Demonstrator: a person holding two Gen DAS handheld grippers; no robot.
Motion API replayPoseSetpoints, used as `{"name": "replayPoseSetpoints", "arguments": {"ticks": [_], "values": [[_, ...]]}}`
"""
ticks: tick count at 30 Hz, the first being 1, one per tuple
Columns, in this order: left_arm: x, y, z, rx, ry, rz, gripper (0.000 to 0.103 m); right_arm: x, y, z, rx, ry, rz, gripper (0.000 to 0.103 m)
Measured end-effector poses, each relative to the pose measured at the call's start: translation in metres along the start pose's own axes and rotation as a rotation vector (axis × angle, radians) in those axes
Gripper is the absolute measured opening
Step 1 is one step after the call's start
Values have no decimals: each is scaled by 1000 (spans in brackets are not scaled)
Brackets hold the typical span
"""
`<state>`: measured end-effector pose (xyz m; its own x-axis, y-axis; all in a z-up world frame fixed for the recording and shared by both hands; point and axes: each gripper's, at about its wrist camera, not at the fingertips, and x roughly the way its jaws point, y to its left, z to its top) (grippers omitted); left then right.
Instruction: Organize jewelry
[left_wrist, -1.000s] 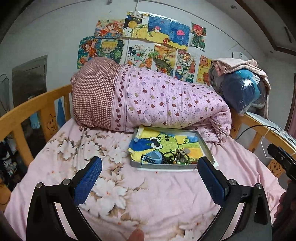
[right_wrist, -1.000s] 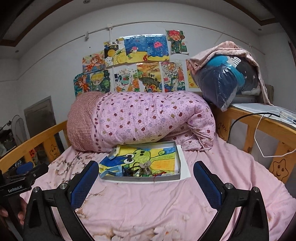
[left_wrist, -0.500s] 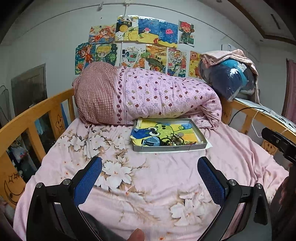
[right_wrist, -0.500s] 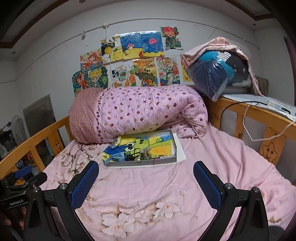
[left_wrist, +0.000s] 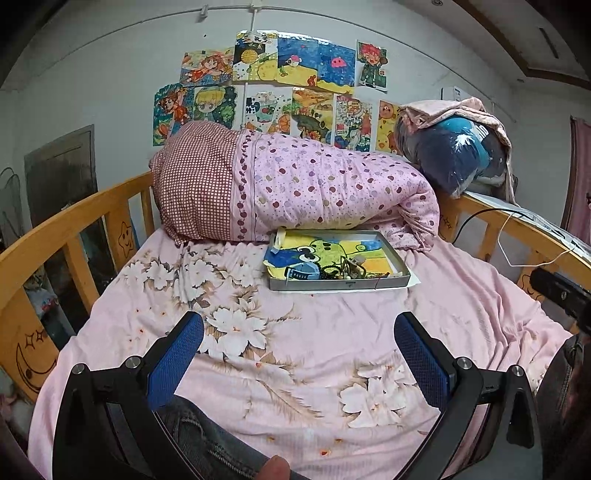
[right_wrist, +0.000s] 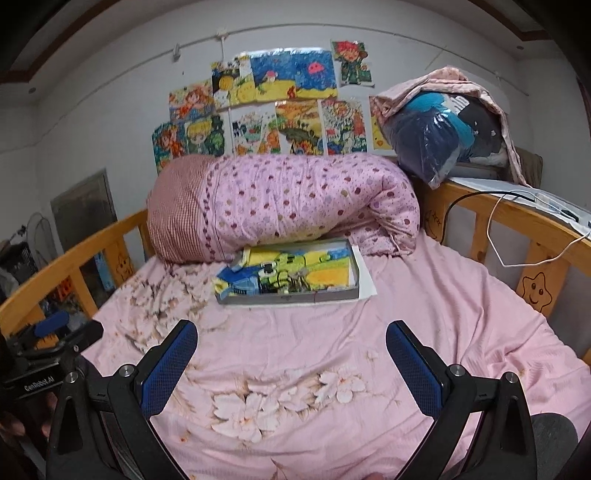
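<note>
Both claws hang above the pink bed sheet (left_wrist: 332, 332), nothing in either. Left claw (left_wrist: 299, 350) gapes wide, blue pads far apart; right claw (right_wrist: 291, 354) the same, spread and empty. The jewelry (left_wrist: 343, 271) sits in a tangled heap in the near part of a shallow grey tray (left_wrist: 332, 285), at 12 o'clock from both claws and well apart from them. In the right view the heap (right_wrist: 291, 284) is blurred, so single pieces can't be told apart.

The step in hand looks like the approach. To do it well: come in low over the tray's near rim, pick one strand at the heap's edge, and close on that alone, or the whole knot is likely to lift together. The second claw could steady the tray, since the soft bed may let it tip.

Around it: a rolled quilt (left_wrist: 295, 192) touches the tray's far side at 12 o'clock, wooden rails (left_wrist: 74, 229) run at 9 and 3, a white cable (right_wrist: 517, 236) hangs at 2. The path between is bare sheet.
</note>
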<state>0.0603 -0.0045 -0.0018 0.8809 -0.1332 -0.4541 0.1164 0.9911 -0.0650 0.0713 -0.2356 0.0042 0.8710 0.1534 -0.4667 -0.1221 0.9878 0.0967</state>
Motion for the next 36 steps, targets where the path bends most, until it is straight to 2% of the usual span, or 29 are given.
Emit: {"name": "replayPoseSetpoints", "arguments": {"ticks": [11, 36], "values": [[9, 5, -7, -10, 51, 22, 101, 10, 7, -7, -39, 43, -46, 103], [6, 3, -9, 15, 40, 25, 101, 9, 6, -7, -40, 44, -46, 103]]}}
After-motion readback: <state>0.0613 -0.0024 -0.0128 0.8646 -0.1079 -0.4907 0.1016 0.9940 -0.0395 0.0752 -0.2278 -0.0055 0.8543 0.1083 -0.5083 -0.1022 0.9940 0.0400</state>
